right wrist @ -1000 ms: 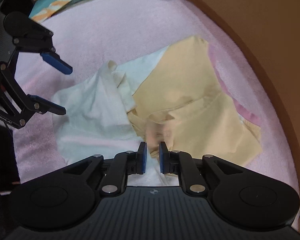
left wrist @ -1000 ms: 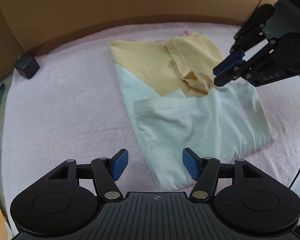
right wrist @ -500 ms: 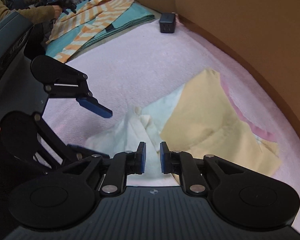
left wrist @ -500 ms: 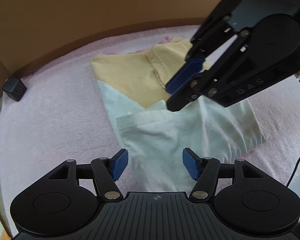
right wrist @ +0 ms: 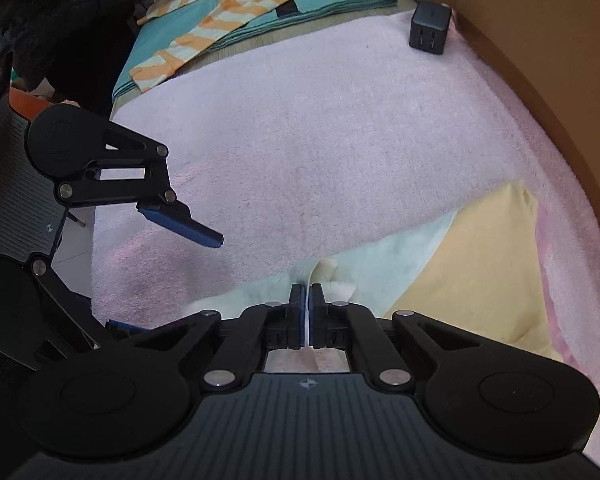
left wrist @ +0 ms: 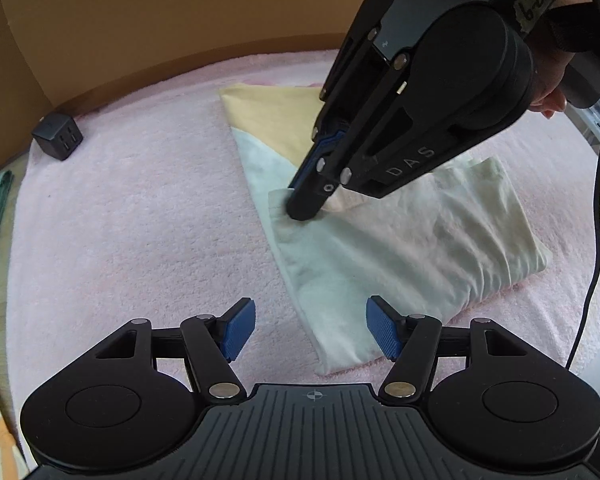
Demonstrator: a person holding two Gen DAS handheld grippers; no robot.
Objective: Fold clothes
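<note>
Your right gripper (right wrist: 307, 307) tilts steeply down, clenched on the shirt's (left wrist: 400, 248) folded edge. Your left gripper (left wrist: 310, 332) hangs spread above its near corner.

Pink blanket (left wrist: 140, 200): fluffy terry-like cloth, rough nap, matt. Garment (left wrist: 400, 248): thin woven cloth, pale mint-white and yellow panels, soft, creased, matt; cardboard wall (left wrist: 180, 12) behind: brown, smooth, dull. Left gripper (left wrist: 311, 332) and right gripper (right wrist: 307, 308): matt black plastic with ribbed housing, shiny metal pivot pins, blue textured rubbery pads; charger cube (right wrist: 430, 34): smooth dark plastic, slight sheen.
</note>
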